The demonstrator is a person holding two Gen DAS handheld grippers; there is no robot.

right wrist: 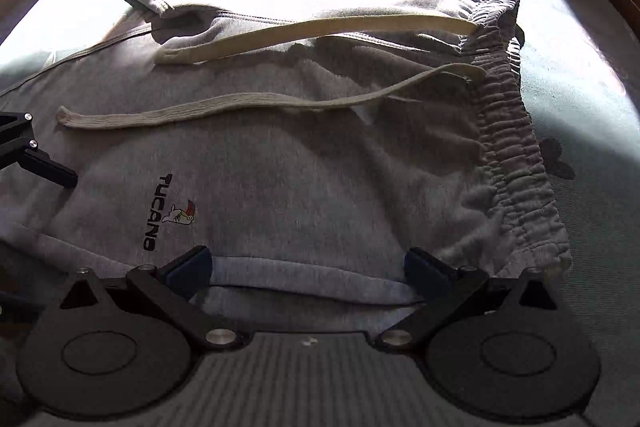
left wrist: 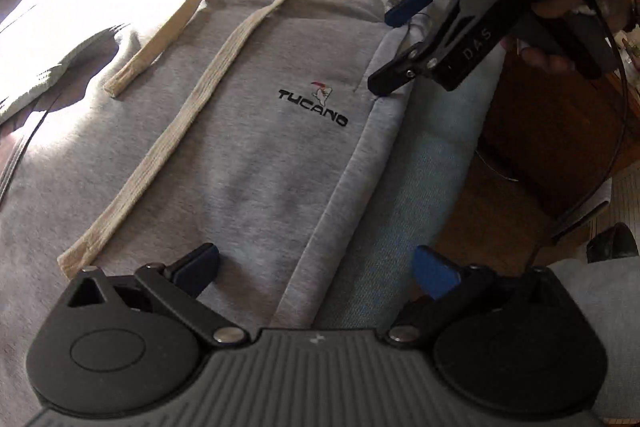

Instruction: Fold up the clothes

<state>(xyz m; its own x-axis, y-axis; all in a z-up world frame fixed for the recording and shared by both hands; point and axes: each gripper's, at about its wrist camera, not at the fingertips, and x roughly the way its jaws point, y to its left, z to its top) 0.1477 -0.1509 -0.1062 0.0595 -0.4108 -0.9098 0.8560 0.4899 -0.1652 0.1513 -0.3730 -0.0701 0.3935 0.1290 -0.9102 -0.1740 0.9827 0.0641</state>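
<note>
Grey sweatpants [left wrist: 256, 163] are spread flat on a pale blue bed cover [left wrist: 408, 187], with the black logo [left wrist: 314, 107] taken here as the landmark. The gathered waistband [right wrist: 508, 147] lies beyond the logo, and 2 cream drawstrings [right wrist: 224, 109] trail from it across the cloth, on the far side of the logo from the side seam.

The left gripper [left wrist: 316, 269] is held with its jaws wide apart, astride the side seam below the logo, nothing clasped. The right gripper [right wrist: 308, 265] is likewise spread apart at the same edge, between the logo and the waistband, nothing being pinched between the pads. In the left view the right gripper [left wrist: 386, 49] is seen hovering just beside the logo at the seam, held by a hand [left wrist: 560, 39].

The step in hand is judged to be a grasp of this side edge for a lengthwise fold. Both layers of cloth should be caught at the seam, the 2 grips kept level, and the drawstrings tucked in beforehand so that a lump is avoided.
</note>
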